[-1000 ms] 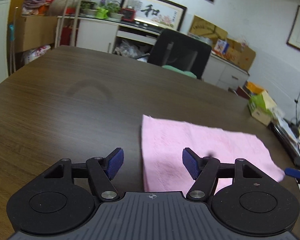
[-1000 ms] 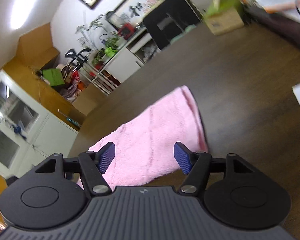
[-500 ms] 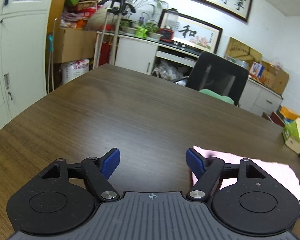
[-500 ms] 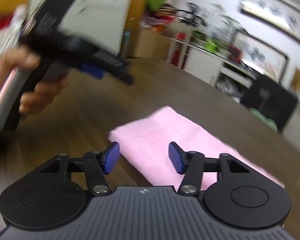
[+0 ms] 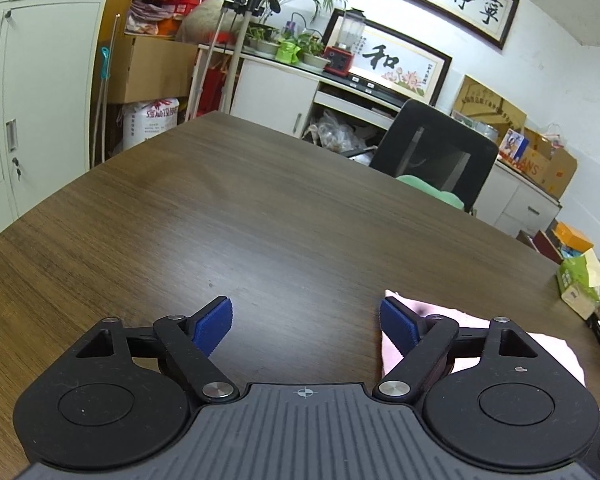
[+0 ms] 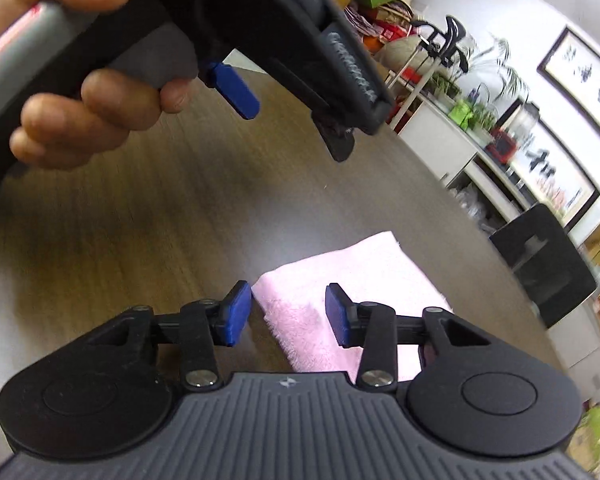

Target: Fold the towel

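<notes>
A pink towel [image 6: 352,268] lies folded flat on the dark wooden table [image 5: 260,220]. My right gripper [image 6: 286,312] hovers at its near left corner. Its jaws are closing with that corner between the blue pads [image 6: 236,312], which stand apart from the cloth. My left gripper [image 5: 306,316] is over bare table and its jaws are opening with nothing between them. Only a strip of the towel [image 5: 548,344] shows behind its right finger. In the right wrist view the left gripper [image 6: 290,124] hangs above and left of the towel, held by a hand [image 6: 80,120].
A black office chair [image 5: 436,152] stands at the table's far edge. A green box [image 5: 576,280] and other clutter sit at the table's right edge. White cabinets and shelves line the far wall. Bare tabletop stretches left of the towel.
The left gripper swung left off the towel and its jaws widened. The right gripper rolled upright and swept to the towel's left corner with jaws narrowing. The hand holding the left gripper came into view.
</notes>
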`<state>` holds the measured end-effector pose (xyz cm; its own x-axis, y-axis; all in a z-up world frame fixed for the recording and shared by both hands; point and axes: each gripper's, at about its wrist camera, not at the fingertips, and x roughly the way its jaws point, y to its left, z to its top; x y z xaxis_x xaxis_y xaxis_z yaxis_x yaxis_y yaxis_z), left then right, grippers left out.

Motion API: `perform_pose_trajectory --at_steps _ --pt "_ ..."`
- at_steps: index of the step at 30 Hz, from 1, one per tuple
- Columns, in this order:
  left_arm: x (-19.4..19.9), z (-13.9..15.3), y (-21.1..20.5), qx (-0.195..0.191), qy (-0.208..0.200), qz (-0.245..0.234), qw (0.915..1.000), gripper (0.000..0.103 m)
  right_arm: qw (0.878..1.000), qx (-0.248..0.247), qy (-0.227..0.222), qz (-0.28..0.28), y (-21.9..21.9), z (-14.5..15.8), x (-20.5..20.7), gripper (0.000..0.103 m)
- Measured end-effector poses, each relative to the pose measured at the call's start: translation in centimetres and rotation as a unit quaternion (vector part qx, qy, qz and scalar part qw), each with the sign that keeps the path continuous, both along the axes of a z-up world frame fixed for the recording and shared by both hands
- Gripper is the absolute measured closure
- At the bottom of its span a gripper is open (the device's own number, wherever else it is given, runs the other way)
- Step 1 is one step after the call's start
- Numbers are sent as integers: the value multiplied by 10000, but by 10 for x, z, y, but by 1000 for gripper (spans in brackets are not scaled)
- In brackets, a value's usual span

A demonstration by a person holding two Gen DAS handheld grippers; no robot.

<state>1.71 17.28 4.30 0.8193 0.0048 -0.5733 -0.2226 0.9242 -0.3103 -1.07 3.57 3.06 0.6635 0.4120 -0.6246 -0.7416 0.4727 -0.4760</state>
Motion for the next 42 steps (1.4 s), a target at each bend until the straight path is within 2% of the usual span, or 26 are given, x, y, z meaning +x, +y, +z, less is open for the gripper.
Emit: perform_pose_trajectory --at_steps 4,7,10,12,14,18,24,27,30,33,36,39,42 --pt "-1 -1 5 -148 12 -10 9999 16 9981 -398 -404 244 5 -7 -6 64" --pt "-1 -2 8 -241 32 -19 9997 15 9919 -836 -759 588 9 -14 -14 65" --pt "-1 -3 9 -260 27 -36 9997 14 9867 -1134 -868 779 14 -16 -13 65" --pt "-1 -3 9 -244 24 -38 9997 14 9872 -1234 -566 831 17 -9 -6 67" --pt "-1 -3 9 -244 31 -38 9997 13 9885 -1197 -172 913 17 -3 3 78" --pt "0 -2 9 -256 51 -41 9997 12 9894 -1101 357 878 20 6 18 83" --pt "2 -5 4 -206 104 -134 9996 9 9926 -991 404 573 24 1 18 94" --pt "4 -7 3 -270 183 -217 9992 9 9964 -662 410 335 18 -3 18 96" --pt "7 -11 4 -485 272 -395 9977 9 9981 21 612 23 3 0 22 96" --pt "11 -15 3 -705 366 -620 9949 9 9954 654 693 -41 -16 12 14 97" --pt "15 -20 0 -1044 498 -1005 9882 9 9874 1338 849 -18 -40 29 8 97" --pt "18 -26 -3 -1397 590 -1364 9790 10 9793 1806 914 -29 -61 41 1 97" --pt "23 -33 -8 -1601 716 -1587 9716 16 9756 2019 865 -49 -77 45 -2 97"
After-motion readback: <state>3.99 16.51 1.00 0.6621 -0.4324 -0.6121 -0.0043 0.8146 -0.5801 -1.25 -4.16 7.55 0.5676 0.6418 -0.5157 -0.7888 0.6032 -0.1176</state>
